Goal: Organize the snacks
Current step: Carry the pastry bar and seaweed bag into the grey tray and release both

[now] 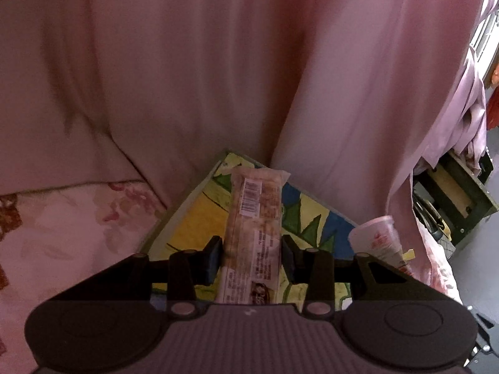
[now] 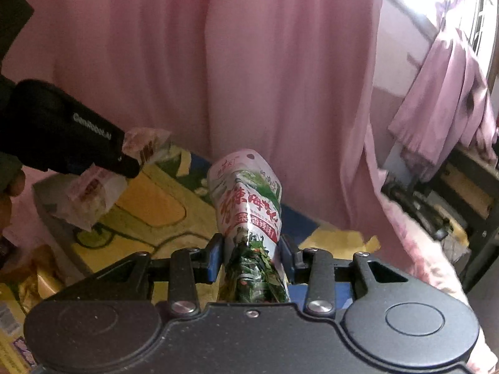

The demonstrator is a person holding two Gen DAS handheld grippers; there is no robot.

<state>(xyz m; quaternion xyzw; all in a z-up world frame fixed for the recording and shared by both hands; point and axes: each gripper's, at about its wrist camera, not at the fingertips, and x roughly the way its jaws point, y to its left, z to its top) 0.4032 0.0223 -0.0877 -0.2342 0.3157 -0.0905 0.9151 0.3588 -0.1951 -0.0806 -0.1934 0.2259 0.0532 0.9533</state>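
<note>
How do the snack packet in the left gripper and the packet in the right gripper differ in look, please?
The clear snack packet is see-through, showing pale contents and a barcode; the green-and-white packet is printed, with large red characters. The clear one lies flat; the printed one bulges rounder. Both are clamped lengthwise, one in the left gripper, one in the right gripper.

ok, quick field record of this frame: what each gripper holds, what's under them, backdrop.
left gripper: shut on long clear snack packet, barcode side up
right gripper: shut on green-and-white seaweed pouch, red lettering
surface below: colourful box, yellow, green and blue print
relative position: left gripper and its packet show at left of right wrist view; seaweed pouch tip shows at right of left wrist view
backdrop: pink curtain
placed yet: neither snack set down
</note>
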